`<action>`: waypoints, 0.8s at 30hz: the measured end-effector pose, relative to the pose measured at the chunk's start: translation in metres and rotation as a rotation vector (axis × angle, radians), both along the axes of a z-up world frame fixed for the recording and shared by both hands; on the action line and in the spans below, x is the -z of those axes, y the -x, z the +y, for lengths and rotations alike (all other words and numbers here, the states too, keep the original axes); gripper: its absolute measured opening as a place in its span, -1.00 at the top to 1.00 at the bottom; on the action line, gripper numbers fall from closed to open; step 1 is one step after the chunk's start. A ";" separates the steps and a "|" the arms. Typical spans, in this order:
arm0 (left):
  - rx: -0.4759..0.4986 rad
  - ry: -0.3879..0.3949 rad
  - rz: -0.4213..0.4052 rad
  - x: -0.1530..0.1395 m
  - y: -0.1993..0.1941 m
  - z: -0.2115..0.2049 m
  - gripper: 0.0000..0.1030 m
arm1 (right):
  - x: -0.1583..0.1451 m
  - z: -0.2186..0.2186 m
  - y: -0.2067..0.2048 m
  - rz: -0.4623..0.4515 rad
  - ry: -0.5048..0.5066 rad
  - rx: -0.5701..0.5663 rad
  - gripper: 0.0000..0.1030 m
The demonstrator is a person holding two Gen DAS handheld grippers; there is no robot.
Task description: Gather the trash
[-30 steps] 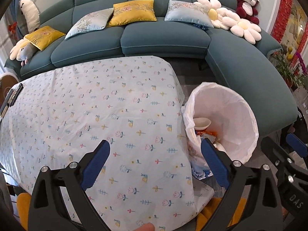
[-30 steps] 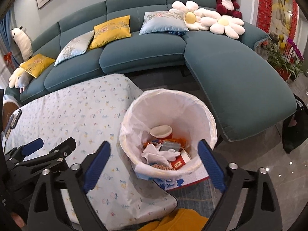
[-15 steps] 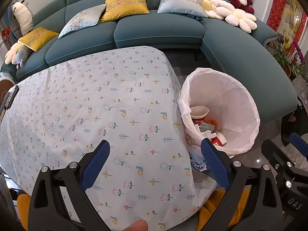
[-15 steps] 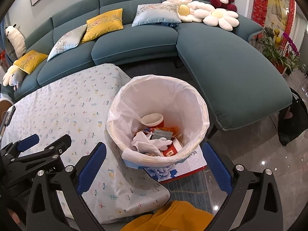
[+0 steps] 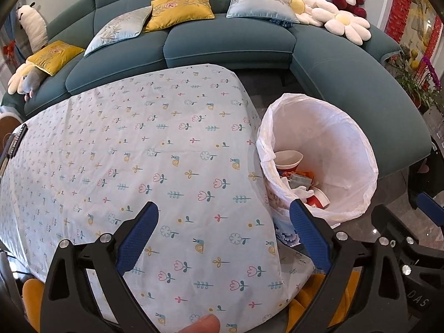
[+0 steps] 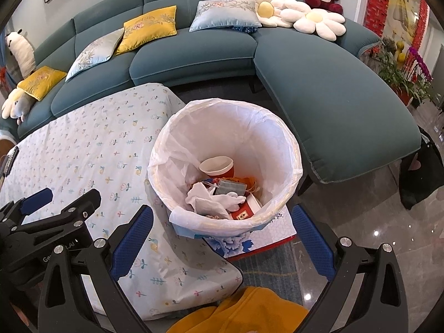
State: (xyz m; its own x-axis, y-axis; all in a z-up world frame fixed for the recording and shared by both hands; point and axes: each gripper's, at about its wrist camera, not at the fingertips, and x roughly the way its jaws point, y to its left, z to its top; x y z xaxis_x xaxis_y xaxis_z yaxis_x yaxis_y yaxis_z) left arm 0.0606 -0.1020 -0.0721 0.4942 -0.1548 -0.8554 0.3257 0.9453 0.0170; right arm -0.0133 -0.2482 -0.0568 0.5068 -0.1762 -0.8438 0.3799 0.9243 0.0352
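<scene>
A trash bin lined with a white bag [image 6: 277,141] stands on the floor at the table's right end; it also shows in the left wrist view [image 5: 347,149]. Inside lie a red paper cup [image 6: 217,166], crumpled white tissues [image 6: 211,198], a grey packet and a red box. My left gripper [image 5: 224,236] is open and empty above the flowered tablecloth [image 5: 133,144]. My right gripper [image 6: 222,238] is open and empty above the bin's near rim.
A teal curved sofa [image 6: 327,88] with yellow and blue cushions wraps behind the table and bin. A blue-flowered box [image 6: 266,236] sits under the bin. A dark remote [image 5: 16,141] lies at the table's left edge. Plants [image 6: 402,75] stand at right.
Both grippers have risen and pulled back a little, so the bin and table look smaller and lower. Both stay open and empty.
</scene>
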 end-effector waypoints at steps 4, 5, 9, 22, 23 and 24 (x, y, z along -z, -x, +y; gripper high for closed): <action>-0.008 -0.012 -0.002 0.002 0.000 0.001 -0.77 | 0.001 0.001 0.000 0.007 0.010 -0.005 -0.87; -0.009 -0.015 -0.002 0.002 0.000 0.001 -0.77 | 0.002 0.001 -0.001 0.009 0.009 -0.006 -0.87; -0.009 -0.022 -0.006 0.002 0.001 0.002 -0.77 | 0.004 0.002 -0.001 0.014 0.015 -0.013 -0.87; -0.017 -0.030 0.013 0.006 0.001 0.003 -0.77 | 0.007 0.002 -0.001 0.024 0.017 -0.015 -0.87; -0.022 -0.028 0.016 0.006 0.001 0.004 -0.77 | 0.008 0.002 0.000 0.025 0.018 -0.016 -0.87; -0.026 -0.027 0.018 0.007 0.001 0.005 -0.77 | 0.008 0.003 0.000 0.027 0.018 -0.016 -0.87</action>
State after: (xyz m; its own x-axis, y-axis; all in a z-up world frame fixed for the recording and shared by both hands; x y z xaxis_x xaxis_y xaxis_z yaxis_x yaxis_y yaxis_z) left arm 0.0596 -0.0970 -0.0787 0.4820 -0.1191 -0.8681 0.3016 0.9527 0.0367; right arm -0.0129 -0.2455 -0.0649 0.4871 -0.1835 -0.8538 0.3654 0.9308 0.0085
